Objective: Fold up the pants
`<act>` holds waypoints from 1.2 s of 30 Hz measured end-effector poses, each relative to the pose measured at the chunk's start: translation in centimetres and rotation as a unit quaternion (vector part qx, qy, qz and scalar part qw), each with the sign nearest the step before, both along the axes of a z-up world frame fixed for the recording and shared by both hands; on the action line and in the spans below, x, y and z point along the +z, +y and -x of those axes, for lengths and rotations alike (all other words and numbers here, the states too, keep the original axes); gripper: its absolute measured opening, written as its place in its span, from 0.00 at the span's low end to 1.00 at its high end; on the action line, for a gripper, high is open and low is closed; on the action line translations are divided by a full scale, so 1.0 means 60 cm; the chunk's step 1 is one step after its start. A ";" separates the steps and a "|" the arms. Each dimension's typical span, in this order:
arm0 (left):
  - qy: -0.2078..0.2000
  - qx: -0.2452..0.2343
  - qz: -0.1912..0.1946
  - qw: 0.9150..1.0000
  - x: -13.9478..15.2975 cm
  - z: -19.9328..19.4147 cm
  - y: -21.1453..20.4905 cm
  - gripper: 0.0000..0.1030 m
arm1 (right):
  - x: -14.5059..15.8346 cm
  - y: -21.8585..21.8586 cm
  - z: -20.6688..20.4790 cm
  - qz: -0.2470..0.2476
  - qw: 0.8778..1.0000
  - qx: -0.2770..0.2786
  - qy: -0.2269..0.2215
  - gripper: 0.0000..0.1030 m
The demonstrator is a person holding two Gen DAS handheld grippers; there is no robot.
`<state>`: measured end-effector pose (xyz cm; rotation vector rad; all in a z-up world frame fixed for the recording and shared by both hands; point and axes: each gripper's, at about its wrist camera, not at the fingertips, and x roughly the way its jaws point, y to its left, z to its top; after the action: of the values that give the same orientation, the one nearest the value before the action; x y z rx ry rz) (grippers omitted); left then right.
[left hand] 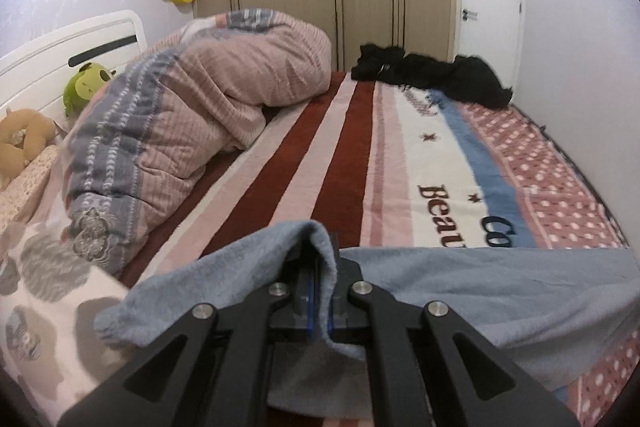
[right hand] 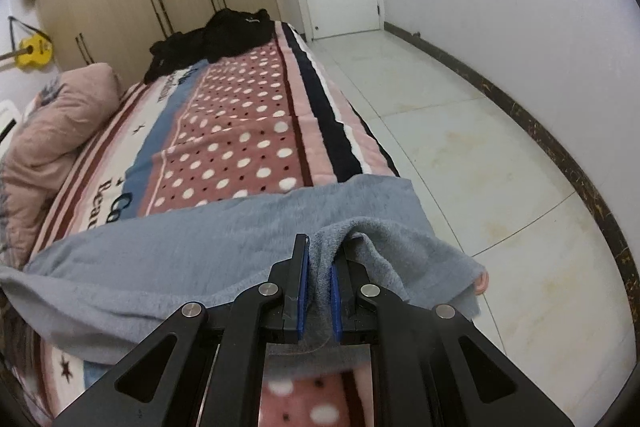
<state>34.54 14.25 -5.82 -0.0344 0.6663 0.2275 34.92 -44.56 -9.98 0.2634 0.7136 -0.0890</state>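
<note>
Grey-blue fleece pants (left hand: 480,291) stretched across the near end of the bed (left hand: 340,155); left gripper (left hand: 323,291) clamped on one bunched edge; right gripper (right hand: 319,283) clamped on the other, by the bed's floor-side edge.

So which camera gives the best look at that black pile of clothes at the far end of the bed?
The left wrist view: the black clothes spread wide and fairly sharp across the blanket's far end. The right wrist view shows the same pile smaller, tilted and softer.
</note>
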 end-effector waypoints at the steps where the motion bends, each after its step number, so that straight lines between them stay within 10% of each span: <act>1: 0.005 0.002 0.003 1.000 -0.007 -0.013 0.002 0.02 | -0.008 0.001 -0.009 0.005 1.000 -0.002 0.006 0.04; 7: 0.072 0.004 0.015 0.997 -0.070 -0.086 -0.006 0.06 | -0.047 0.006 -0.070 0.018 0.998 -0.007 0.055 0.08; 9: 0.082 0.009 0.003 0.997 -0.084 -0.094 -0.009 0.30 | -0.053 0.005 -0.074 0.034 0.998 -0.005 0.061 0.19; 11: 0.063 0.021 -0.018 0.998 -0.082 -0.090 -0.010 0.76 | -0.051 0.004 -0.070 0.047 0.997 -0.007 0.054 0.42; 13: 0.039 0.020 -0.031 0.999 -0.068 -0.079 -0.012 0.76 | -0.039 0.001 -0.064 0.061 0.997 -0.013 0.040 0.57; 19: 0.028 -0.008 -0.001 1.000 -0.034 -0.049 -0.017 0.76 | 0.013 0.041 -0.011 0.057 0.997 0.056 0.009 0.57; 27: 0.007 -0.071 0.060 0.996 -0.031 0.027 -0.056 0.80 | -0.013 0.270 0.008 -0.017 0.971 0.240 0.011 0.56; 36: -0.002 -0.101 0.078 0.992 -0.052 0.040 -0.027 0.81 | -0.097 0.492 -0.067 -0.048 0.949 0.302 0.076 0.26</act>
<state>32.14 12.61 -8.92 -0.1165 0.6785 -0.0204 38.94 -15.04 -15.82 0.1214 0.9278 0.5147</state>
